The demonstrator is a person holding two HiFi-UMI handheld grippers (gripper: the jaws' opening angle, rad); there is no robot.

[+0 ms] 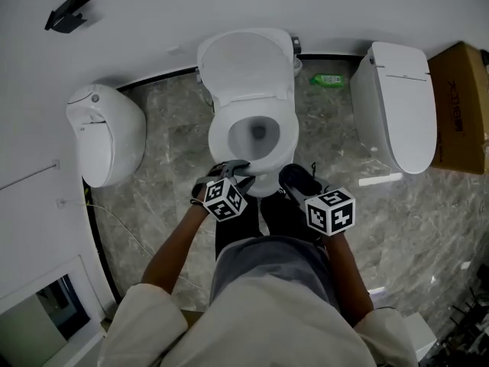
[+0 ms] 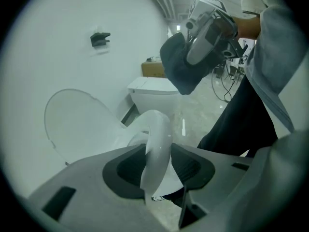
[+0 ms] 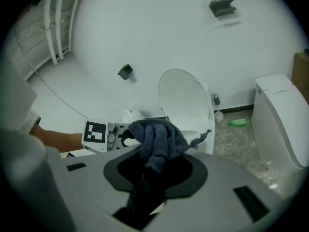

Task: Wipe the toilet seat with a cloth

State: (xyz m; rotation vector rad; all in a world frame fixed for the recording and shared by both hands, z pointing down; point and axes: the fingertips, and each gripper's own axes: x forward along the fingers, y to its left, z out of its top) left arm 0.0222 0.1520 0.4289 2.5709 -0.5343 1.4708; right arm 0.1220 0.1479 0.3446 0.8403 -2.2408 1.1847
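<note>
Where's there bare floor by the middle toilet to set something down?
Bare grey marble floor lies between the open white middle toilet and the closed white left toilet. More lies toward the closed white right toilet, below the small green bottle. The bowl's front is crowded: left claw, right claw, the person's legs.

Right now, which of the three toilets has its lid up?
The middle toilet, in front of the person: its lid is raised and the bowl shows. The left toilet and right toilet are closed.
</note>
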